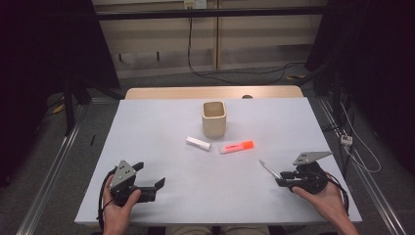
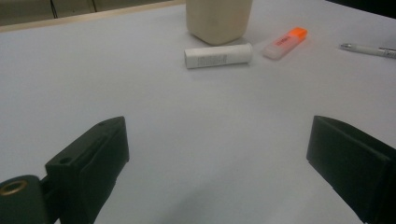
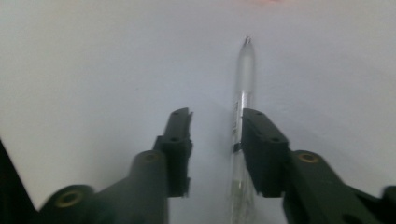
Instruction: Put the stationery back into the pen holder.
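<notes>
Near the table's (image 1: 147, 122) front left corner: left gripper (image 1: 149, 181) spread wide, empty. Near front right edge: right gripper (image 3: 215, 128) low, partly parted, astride clear pen (image 3: 244, 79), one jaw touching it.

A cream square-sided cup (image 1: 214, 119) is stood upright past the middle of the table, mouth open upward. A white capped tube (image 1: 198, 143) is laid on its side just in front of the cup. An orange-capped highlighter (image 1: 237, 147) is laid flat to its right, apart from it. A clear pen (image 1: 269, 169) is laid flat near the right front, tip pointed away.
</notes>
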Demonstrator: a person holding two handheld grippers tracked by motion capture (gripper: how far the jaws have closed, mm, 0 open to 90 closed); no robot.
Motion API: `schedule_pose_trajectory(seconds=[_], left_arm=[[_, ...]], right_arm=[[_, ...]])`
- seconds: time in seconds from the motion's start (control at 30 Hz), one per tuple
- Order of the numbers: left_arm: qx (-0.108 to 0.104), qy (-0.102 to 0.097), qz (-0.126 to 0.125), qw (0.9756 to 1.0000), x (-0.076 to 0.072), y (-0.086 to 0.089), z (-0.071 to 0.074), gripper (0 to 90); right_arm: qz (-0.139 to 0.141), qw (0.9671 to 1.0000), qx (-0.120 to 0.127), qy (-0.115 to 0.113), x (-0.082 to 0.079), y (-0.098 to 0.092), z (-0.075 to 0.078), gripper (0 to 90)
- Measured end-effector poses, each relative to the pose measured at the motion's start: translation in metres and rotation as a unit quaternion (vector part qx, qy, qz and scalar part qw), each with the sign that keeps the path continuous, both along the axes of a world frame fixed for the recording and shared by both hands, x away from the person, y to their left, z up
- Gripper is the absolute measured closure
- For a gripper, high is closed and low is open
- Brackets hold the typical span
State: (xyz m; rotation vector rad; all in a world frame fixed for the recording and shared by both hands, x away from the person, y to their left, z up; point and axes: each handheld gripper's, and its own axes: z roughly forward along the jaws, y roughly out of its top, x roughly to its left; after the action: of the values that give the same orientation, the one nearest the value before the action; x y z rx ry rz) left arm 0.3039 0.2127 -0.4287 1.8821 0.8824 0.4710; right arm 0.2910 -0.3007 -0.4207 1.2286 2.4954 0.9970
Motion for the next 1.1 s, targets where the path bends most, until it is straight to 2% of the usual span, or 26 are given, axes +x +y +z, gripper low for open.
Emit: schedule_pose_trajectory(seconds=[0.13, 0.2, 0.23, 0.37, 0.4, 0.47, 0.53, 0.67, 0.8, 0.93, 1.1], left_arm=[[-0.001, 0.000, 0.000, 1.0000, 0.001, 0.000, 0.000, 5.7], [-0.002, 0.000, 0.000, 1.0000, 0.001, 0.000, 0.000, 5.7], [0.000, -0.001, -0.001, 1.0000, 0.001, 0.000, 0.000, 5.6], [0.000, 0.001, -0.002, 1.0000, 0.002, -0.001, -0.001, 5.6], [0.000, 0.001, -0.002, 1.0000, 0.002, -0.001, -0.001, 5.6], [0.000, 0.002, -0.002, 1.0000, 0.002, -0.002, -0.001, 5.7], [-0.001, 0.002, -0.002, 1.0000, 0.002, -0.002, -0.001, 5.6], [0.001, 0.001, -0.004, 1.0000, 0.003, -0.002, -0.001, 5.6], [-0.001, 0.002, -0.003, 1.0000, 0.003, -0.002, -0.001, 5.7], [0.003, 0.001, -0.004, 1.0000, 0.002, -0.002, -0.001, 5.6], [0.001, 0.001, -0.003, 1.0000, 0.003, -0.002, -0.001, 5.6]], right_arm=[[-0.011, 0.9999, -0.005, -0.006, 0.010, 0.004, 0.004, 40.2], [-0.018, 0.9998, -0.006, -0.001, 0.016, 0.005, 0.004, 31.0], [-0.017, 0.9998, -0.008, 0.009, 0.019, 0.006, 0.003, 27.1], [-0.012, 0.9992, -0.024, 0.030, 0.031, 0.012, -0.001, 18.0], [-0.015, 0.9990, -0.026, 0.035, 0.033, 0.014, -0.001, 18.2], [-0.013, 0.9987, -0.033, 0.037, 0.038, 0.018, 0.000, 26.4], [-0.024, 0.9979, -0.043, 0.042, 0.044, 0.021, 0.000, 32.3], [-0.041, 0.9961, -0.068, 0.039, 0.051, 0.026, 0.001, 43.3], [-0.046, 0.9948, -0.075, 0.052, 0.056, 0.030, -0.002, 49.6], [-0.037, 0.9945, -0.080, 0.056, 0.057, 0.036, -0.003, 56.4], [-0.039, 0.9933, -0.092, 0.059, 0.057, 0.038, -0.006, 65.4]])
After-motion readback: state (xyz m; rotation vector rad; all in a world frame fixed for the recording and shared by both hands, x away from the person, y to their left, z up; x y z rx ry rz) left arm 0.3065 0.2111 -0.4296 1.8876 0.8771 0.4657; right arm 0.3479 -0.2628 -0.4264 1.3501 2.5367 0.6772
